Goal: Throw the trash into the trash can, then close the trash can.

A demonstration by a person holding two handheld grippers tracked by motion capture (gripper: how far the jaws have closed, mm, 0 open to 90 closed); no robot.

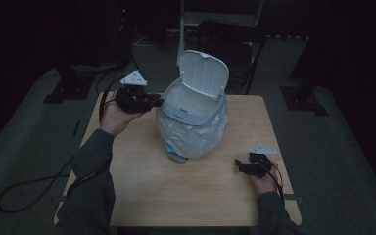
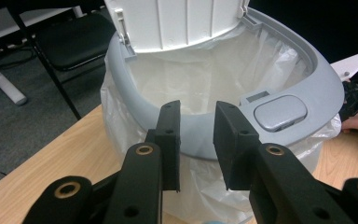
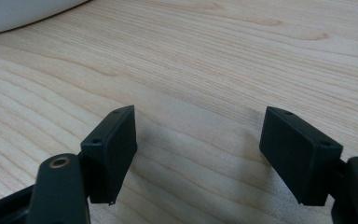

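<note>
A small bin stands mid-table, lined with a clear plastic bag folded over its sides. Its grey rim ring carries a push button, and its white lid is swung up at the back. My left gripper is raised at the bin's left side. In the left gripper view its jaws stand apart just in front of the rim, with nothing pinched. My right gripper rests low near the table's right front. It is wide open over bare wood.
The wooden table has free room in front of and right of the bin. A dark chair stands behind the table's far edge. The left gripper's cable loops to the floor on the left. The room around is dark.
</note>
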